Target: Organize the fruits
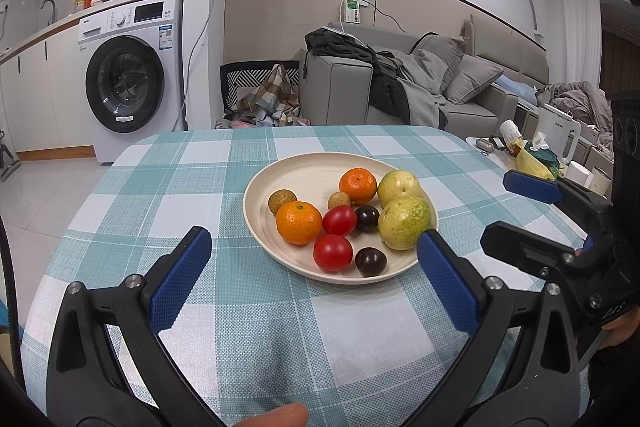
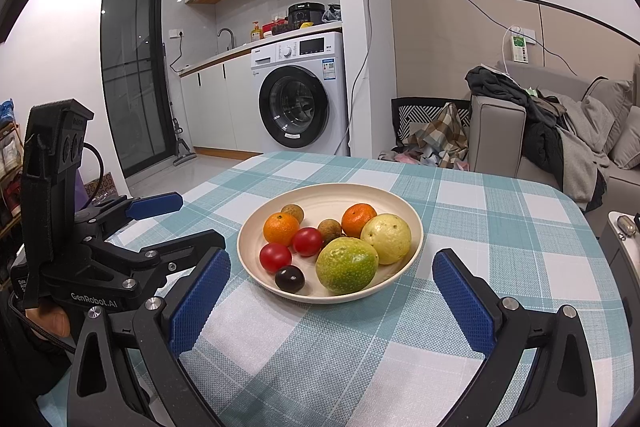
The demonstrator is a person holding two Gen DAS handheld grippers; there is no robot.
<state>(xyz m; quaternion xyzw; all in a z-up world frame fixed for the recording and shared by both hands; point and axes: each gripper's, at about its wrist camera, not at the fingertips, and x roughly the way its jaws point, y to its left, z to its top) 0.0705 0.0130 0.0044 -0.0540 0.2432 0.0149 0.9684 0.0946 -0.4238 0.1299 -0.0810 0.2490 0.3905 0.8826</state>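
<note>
Two grippers are held above a table covered by a checked tablecloth [image 1: 248, 307], each with its jaws spread wide and nothing between them. The left gripper [image 1: 316, 247] is just short of the plate [image 1: 280, 183]; its right finger [image 1: 444, 279] overlaps the plate's near rim in view, and whether it touches cannot be told. The right gripper [image 2: 332, 267] likewise faces the plate, with the plate beyond its fingertips, centred between them. The plate carries two mandarins [image 1: 298, 222], two tomatoes [image 1: 333, 252], two dark plums [image 1: 371, 261], two small brown fruits [image 1: 282, 200] and two large yellow-green fruits [image 1: 404, 223], grouped toward its right half.
</note>
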